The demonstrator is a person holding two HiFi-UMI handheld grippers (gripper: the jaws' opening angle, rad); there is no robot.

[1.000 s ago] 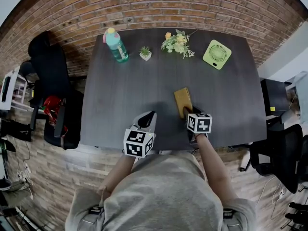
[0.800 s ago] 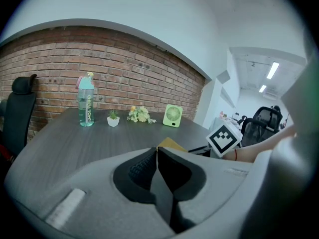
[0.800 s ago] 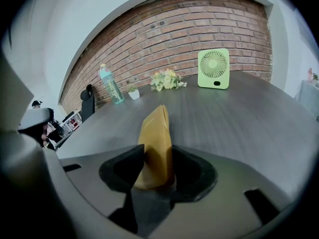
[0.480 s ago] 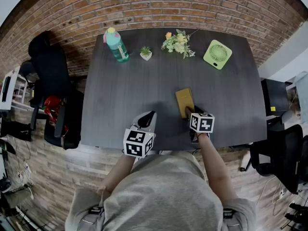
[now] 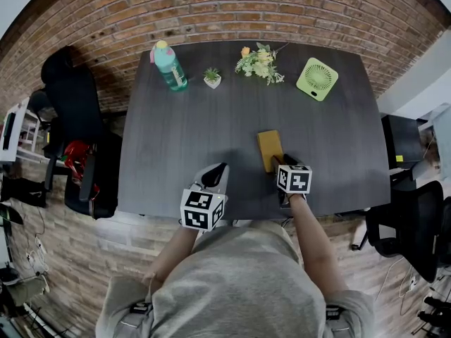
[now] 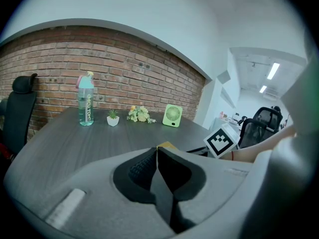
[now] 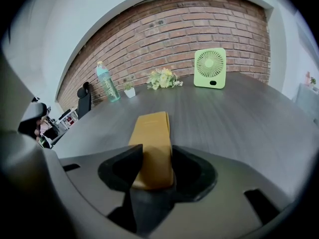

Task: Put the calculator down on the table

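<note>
Dark wood-grain table (image 5: 176, 139) up against a brick wall (image 5: 225, 5), seen from above. Closest in, the left gripper (image 6: 157, 151) hangs over the near edge, a bit left of middle, jaws pressed together with nothing in them. The right gripper (image 7: 157, 147) is just inside the near edge, right of middle, and its jaws are opening. The yellow calculator (image 7: 152, 143) lies flat on the table between them, near end inside the jaws and the rest pointing toward the far edge. The pads don't look like they're squeezing it. Along the far edge there's a teal water bottle (image 5: 170, 65) by the far left corner, then a tiny potted plant (image 5: 212, 77), a bunch of flowers (image 5: 259, 62), and a green fan (image 5: 317, 79) toward the far right corner.
</note>
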